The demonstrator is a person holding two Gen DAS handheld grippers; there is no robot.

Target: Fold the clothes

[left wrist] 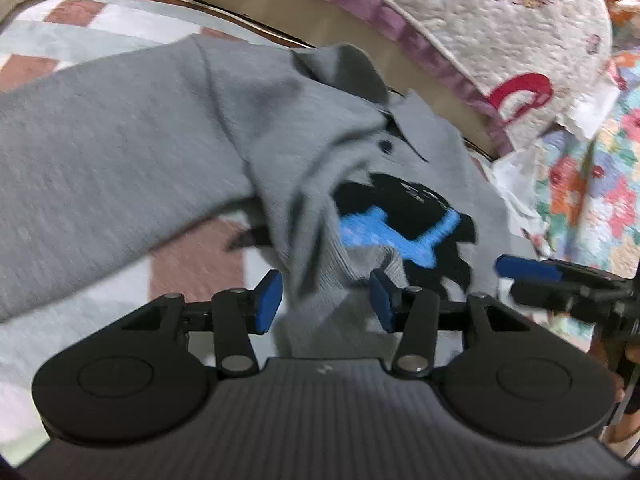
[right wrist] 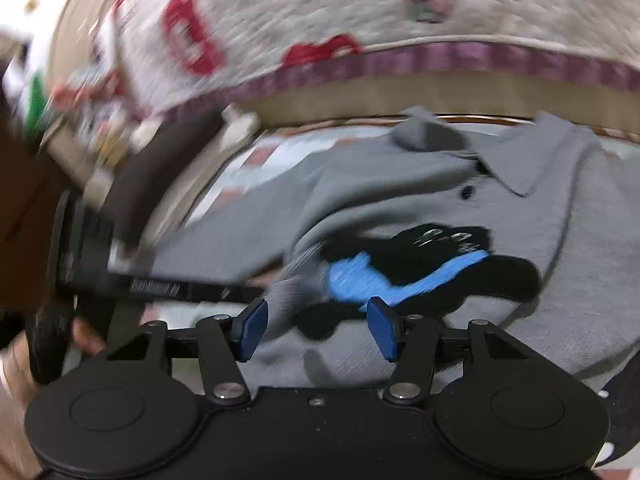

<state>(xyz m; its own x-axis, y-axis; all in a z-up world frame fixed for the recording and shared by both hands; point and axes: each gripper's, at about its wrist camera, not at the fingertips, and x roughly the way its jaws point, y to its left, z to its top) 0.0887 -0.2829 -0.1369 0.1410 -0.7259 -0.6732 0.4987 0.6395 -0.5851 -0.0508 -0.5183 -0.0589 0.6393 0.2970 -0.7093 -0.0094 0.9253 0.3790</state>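
— Two grippers, both spread. The left gripper has its blue pads apart, with a hanging fold of the shirt between them; the pads do not press on it.

— And the right one?

— The right gripper is also spread, low over the shirt's front, nothing pinched. In the left wrist view it shows at the right edge, just beside the left gripper.

— Where does the shirt lie?

— On a bed, over a checked sheet of pink, white and pale blue squares. It is a grey polo. One sleeve is folded inward across the chest and partly covers the print, a black shape with a bright blue patch.

— Farther back?

— The collar lies open toward the far side, with a dark button just below it. The other sleeve stretches out to the left in the left wrist view.

— Beyond the shirt?

— A tan edge with a dark trim, then a white quilt with a purple border and red shapes. A flowered cloth lies far right. Both views are blurred.
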